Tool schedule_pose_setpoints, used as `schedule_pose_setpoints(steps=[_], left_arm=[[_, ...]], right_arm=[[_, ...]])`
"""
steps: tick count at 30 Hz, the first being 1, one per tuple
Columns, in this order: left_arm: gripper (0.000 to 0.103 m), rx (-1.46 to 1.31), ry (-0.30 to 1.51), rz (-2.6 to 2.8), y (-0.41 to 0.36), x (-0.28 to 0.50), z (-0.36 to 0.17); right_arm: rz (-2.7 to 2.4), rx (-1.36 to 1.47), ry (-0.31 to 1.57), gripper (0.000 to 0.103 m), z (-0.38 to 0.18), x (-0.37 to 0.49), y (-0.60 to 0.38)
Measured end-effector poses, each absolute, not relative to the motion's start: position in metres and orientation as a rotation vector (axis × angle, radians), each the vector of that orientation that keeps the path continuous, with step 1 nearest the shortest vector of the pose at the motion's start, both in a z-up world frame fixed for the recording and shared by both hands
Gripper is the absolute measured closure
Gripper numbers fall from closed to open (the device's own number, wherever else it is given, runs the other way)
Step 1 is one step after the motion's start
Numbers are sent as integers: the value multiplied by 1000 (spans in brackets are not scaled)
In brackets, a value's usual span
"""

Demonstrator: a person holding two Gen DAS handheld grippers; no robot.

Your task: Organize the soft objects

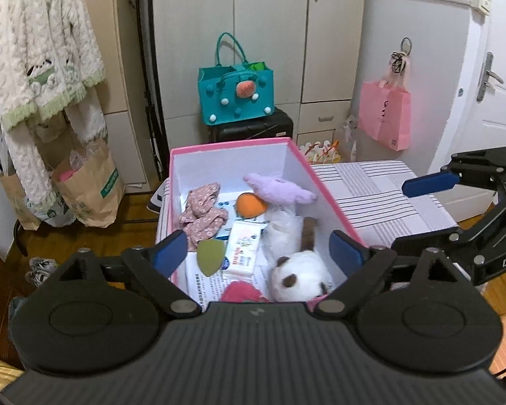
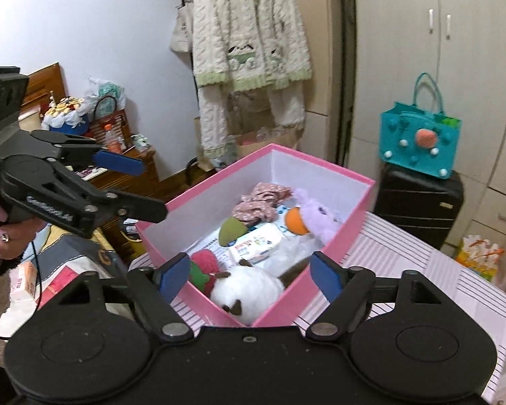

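Hovering over pink box (image 1: 232, 146) on striped bench (image 1: 371, 185) | both hand-held grippers, left (image 1: 258, 253) and right (image 2: 249, 271), wide open, empty | panda plush (image 1: 300, 275) inside, right below left's fingers, so left's nearer

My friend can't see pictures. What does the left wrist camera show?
An open pink cardboard box on a striped cloth holds soft things: a white-and-brown plush animal, a purple plush toy, an orange ball and a floral pink fabric piece. The left hand-held gripper hovers open above it, holding nothing.
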State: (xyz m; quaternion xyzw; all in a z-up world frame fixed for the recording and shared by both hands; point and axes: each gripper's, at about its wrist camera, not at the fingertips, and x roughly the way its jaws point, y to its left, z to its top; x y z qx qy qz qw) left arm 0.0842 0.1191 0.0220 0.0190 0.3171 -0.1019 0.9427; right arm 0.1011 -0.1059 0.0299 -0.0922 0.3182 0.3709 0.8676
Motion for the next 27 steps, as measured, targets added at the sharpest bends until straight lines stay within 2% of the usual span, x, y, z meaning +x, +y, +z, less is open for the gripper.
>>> schedule_pose_setpoints(steps=[2, 6, 11, 15, 22, 27], left_arm=[[0, 44, 640, -213, 114, 78, 27], [0, 44, 651, -196, 103, 72, 34], [0, 65, 763, -87, 85, 75, 31], [0, 111, 879, -56, 71, 81, 25], [0, 99, 803, -49, 57, 55, 29], [0, 67, 786, -74, 50, 44, 34]], right_arm=[[742, -189, 657, 11, 35, 95, -113], [556, -227, 661, 0, 42, 84, -119], [390, -355, 672, 0, 41, 74, -118], [399, -271, 730, 0, 44, 69, -132], [326, -160, 675, 0, 49, 39, -150], [307, -96, 736, 0, 52, 29, -158]])
